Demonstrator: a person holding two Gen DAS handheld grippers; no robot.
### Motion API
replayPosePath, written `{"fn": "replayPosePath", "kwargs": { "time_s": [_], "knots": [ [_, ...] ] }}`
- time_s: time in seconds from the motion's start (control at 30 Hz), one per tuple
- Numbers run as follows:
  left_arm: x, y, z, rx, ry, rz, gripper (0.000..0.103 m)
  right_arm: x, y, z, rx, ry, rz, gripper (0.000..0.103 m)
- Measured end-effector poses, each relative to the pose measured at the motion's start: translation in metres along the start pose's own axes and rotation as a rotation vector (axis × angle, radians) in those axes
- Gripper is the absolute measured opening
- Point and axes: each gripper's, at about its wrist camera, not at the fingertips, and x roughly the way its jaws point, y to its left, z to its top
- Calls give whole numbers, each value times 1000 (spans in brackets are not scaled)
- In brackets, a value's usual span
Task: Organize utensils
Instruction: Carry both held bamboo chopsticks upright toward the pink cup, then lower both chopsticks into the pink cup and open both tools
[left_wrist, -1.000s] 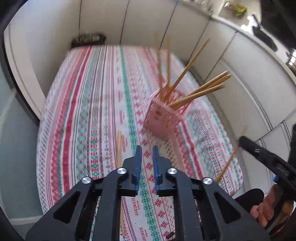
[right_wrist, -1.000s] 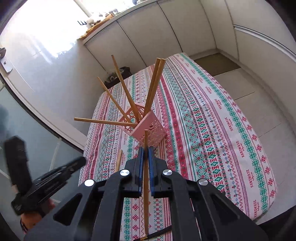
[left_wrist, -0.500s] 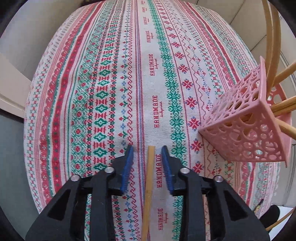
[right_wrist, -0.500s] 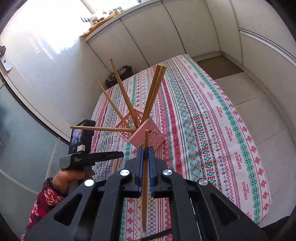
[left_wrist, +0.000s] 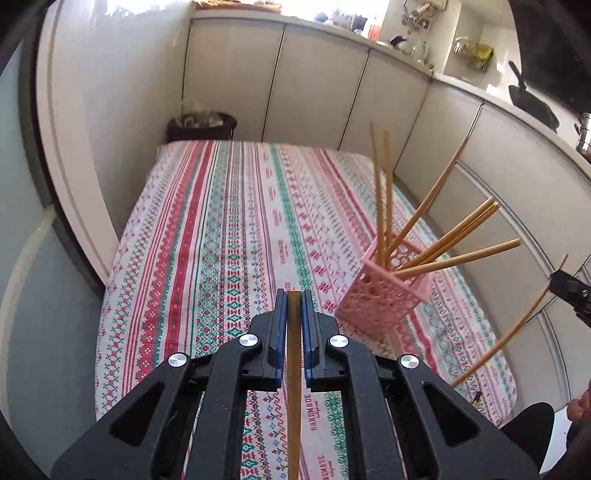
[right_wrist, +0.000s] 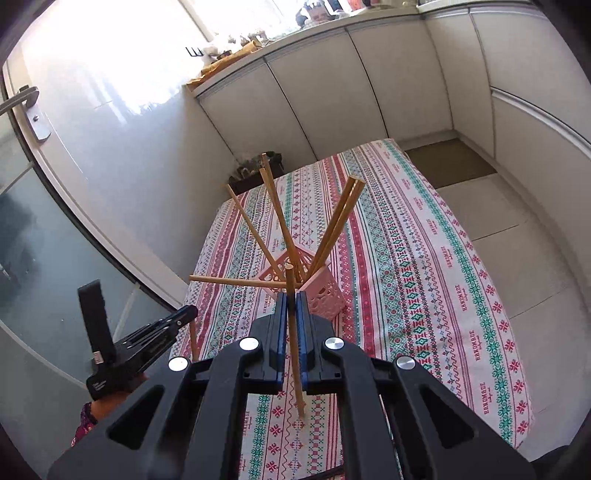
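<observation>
My left gripper (left_wrist: 294, 300) had just clamped down on a bamboo chopstick (left_wrist: 294, 387), lifted clear of the striped cloth (left_wrist: 229, 236). The pink holder (left_wrist: 384, 295) stood ahead and just right of it, bristling with sticks. My right gripper (right_wrist: 291, 301) pinched a second chopstick (right_wrist: 295, 354), the holder right beyond its tips.

Table (left_wrist: 236, 221) under a striped patterned cloth (right_wrist: 424, 258) (red, green, white) — pink lattice holder (left_wrist: 384, 295) standing on it
</observation>
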Motion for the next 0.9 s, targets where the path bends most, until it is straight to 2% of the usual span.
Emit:
{"fn": "replayPosePath", "kwargs": {
  "time_s": [0.13, 0.3, 0.47, 0.7, 0.9],
  "knots": [
    [-35, -20, 8, 28, -92, -10, 7, -8, 5, 4, -3, -11, 2, 5],
    [-65, -43, 21, 51, -165, -31, 6, -20, 4, 13, -1, -30, 2, 5],
    [-87, -65, 27, 105, -193, -40, 6, -33, -1, 22, 4, -51, 4, 5],
    [-100, -88, 37, 156, -192, -31, 6, -50, -8, 32, 8, -67, 2, 6],
    [-119, -107, 52, 182, -239, -45, 6, -70, -6, 45, -23, -102, -15, 6]
  ]
}}
